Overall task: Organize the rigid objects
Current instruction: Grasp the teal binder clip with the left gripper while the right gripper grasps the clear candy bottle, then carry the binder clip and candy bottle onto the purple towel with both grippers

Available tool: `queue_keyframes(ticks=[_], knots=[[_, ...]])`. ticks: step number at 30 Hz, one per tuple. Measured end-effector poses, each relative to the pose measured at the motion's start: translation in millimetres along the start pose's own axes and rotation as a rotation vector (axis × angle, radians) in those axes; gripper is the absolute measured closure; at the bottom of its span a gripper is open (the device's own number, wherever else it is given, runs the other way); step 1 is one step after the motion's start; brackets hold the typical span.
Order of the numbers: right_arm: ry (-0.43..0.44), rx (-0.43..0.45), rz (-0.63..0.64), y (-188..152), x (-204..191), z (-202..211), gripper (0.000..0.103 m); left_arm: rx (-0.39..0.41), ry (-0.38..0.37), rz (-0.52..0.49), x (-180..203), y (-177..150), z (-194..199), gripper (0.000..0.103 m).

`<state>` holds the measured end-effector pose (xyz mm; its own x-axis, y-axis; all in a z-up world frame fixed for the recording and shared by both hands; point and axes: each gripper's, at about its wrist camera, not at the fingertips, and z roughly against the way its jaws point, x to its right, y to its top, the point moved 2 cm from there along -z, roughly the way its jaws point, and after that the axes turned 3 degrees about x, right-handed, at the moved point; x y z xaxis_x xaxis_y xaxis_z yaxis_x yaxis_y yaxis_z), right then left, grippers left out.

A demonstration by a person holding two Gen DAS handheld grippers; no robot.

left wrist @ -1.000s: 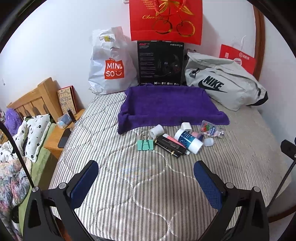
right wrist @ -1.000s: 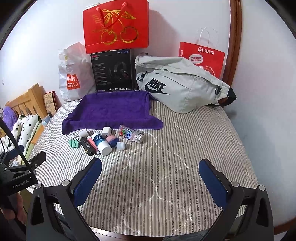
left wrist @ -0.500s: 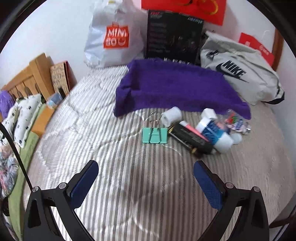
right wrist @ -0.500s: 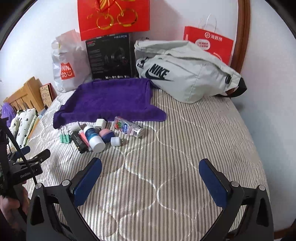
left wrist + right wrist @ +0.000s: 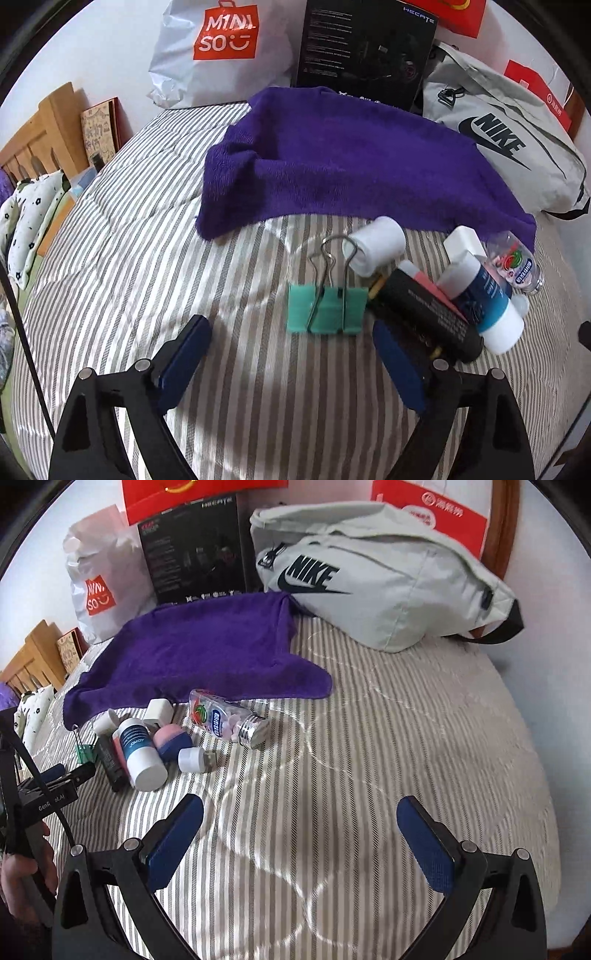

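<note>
Closer now: left gripper point(image 5: 291, 345), jaws apart but closing on nothing, green clip point(image 5: 327, 308) at twelve o'clock. Right gripper point(image 5: 300, 830) wide apart, empty. Ready to grab first.

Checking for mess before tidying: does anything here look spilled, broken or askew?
Nothing spilled or visibly damaged. The small items lie jumbled beside the purple towel: the blue-labelled bottle and clear bottle are tipped on their sides.

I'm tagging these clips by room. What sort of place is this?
Most likely a bedroom at home: a striped quilted mattress, a wooden headboard with a floral pillow beside it, and shopping bags leaning against the wall.
</note>
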<state>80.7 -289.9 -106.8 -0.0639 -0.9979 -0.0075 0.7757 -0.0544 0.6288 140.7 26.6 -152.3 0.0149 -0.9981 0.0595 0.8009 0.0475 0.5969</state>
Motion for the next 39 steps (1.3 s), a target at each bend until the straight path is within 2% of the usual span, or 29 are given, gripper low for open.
queue_keyframes(ticks=[3, 5, 6, 8, 10, 15, 20, 25, 28, 32, 37, 39], knots=[[0.012, -0.013, 0.010, 4, -6, -15, 0.000, 0.011, -0.009, 0.016, -1, 4, -1, 0.019], [0.017, -0.016, 0.016, 7, -10, -22, 0.000, 0.017, 0.009, -0.006, 2, 4, -1, 0.034], [0.020, -0.015, 0.019, 9, -12, -24, 0.000, 0.020, 0.009, -0.015, 2, 5, 0, 0.039], [0.027, -0.011, 0.029, 11, -15, -29, 0.000, 0.025, -0.004, -0.039, 6, 5, 1, 0.055], [0.039, 0.001, 0.047, 16, -17, -33, 0.000, 0.030, -0.012, -0.063, 10, 3, 2, 0.064], [0.036, 0.032, 0.139, 32, -23, -47, 0.000, 0.034, 0.007, -0.093, 14, 3, 2, 0.064], [0.136, 0.012, 0.246, 48, -36, -73, 0.004, 0.033, -0.010, -0.093, 11, 3, 3, 0.064], [0.134, 0.009, 0.401, 54, -59, -92, 0.012, 0.031, -0.013, -0.099, 11, 3, 2, 0.064], [0.120, -0.005, 0.460, 54, -69, -104, 0.027, 0.028, -0.021, -0.102, 10, 3, 2, 0.064], [0.206, -0.007, 0.449, 52, -69, -105, 0.049, 0.025, -0.022, -0.105, 10, 3, 2, 0.064], [0.163, -0.056, 0.292, 45, -39, -98, 0.059, 0.028, -0.026, -0.104, 10, 3, 2, 0.064], [0.137, -0.077, 0.209, 37, -21, -91, 0.060, 0.028, -0.023, -0.106, 10, 3, 3, 0.064]])
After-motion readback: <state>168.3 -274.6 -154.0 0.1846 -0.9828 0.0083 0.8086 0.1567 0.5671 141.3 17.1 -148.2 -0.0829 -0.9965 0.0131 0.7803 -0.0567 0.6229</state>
